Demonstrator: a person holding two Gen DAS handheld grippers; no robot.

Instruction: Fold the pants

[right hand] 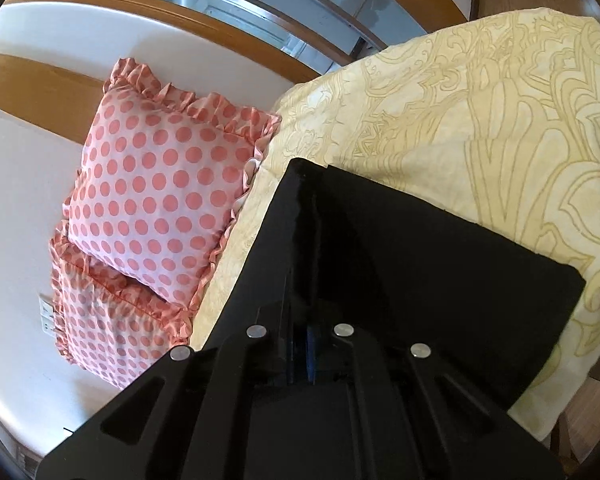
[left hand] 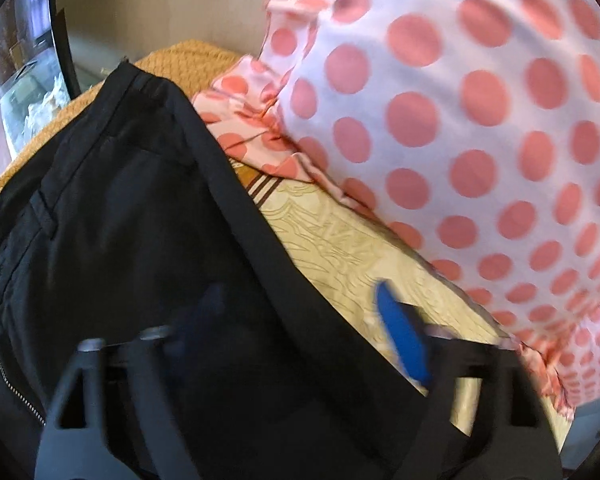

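Black pants [left hand: 140, 220] lie on a cream patterned bedspread [left hand: 340, 248]; the waistband, a belt loop and the zip show in the left wrist view. My left gripper [left hand: 300, 320] is open just above the pants' edge, one blue pad [left hand: 400, 336] over the bedspread, the other pad dark against the cloth. In the right wrist view the pants [right hand: 420, 260] are a folded flat black panel. My right gripper [right hand: 304, 348] is shut on the pants' near edge.
Two pink polka-dot frilled pillows [right hand: 156, 184] lean against the white wall at the head of the bed; one pillow [left hand: 460, 120] fills the right of the left wrist view. An orange knitted blanket [left hand: 188, 64] lies beyond the pants. The bed's edge [right hand: 560, 400] is near.
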